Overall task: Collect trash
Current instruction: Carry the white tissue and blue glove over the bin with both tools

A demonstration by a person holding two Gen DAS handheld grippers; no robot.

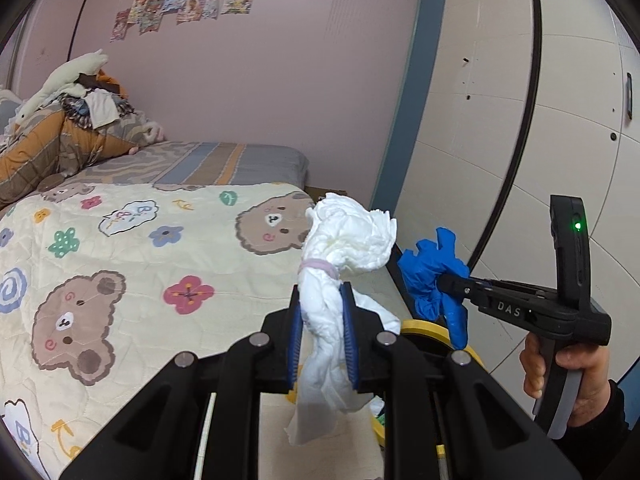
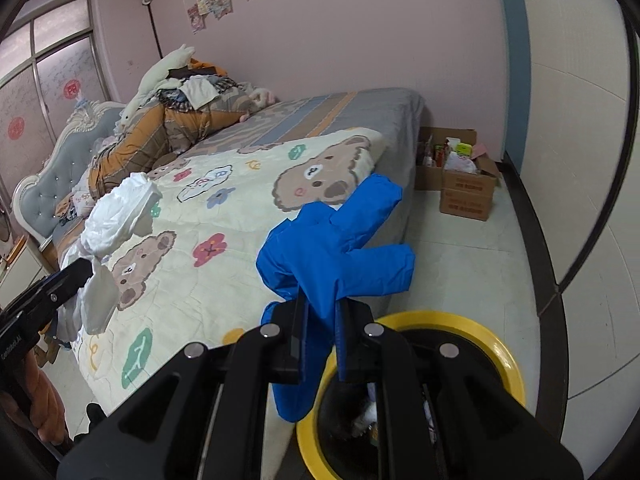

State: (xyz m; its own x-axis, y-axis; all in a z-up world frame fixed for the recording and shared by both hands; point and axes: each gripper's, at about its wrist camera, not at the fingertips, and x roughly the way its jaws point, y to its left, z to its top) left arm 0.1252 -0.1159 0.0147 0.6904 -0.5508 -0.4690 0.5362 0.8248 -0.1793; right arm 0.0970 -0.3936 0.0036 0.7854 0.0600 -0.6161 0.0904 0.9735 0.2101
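Your left gripper (image 1: pixel 322 320) pinches a crumpled white tissue wad (image 1: pixel 348 240); your right gripper (image 2: pixel 320 312) pinches a crumpled blue rubber glove (image 2: pixel 332 248). Both tilt down over the bed's near edge. The yellow-rimmed round bin (image 2: pixel 500 344) below is half hidden; its contents are unclear.

Blue glove (image 2: pixel 336 248); white tissue (image 1: pixel 344 240); yellow-rimmed bin (image 2: pixel 496 344); bear-print quilt (image 1: pixel 120 264).
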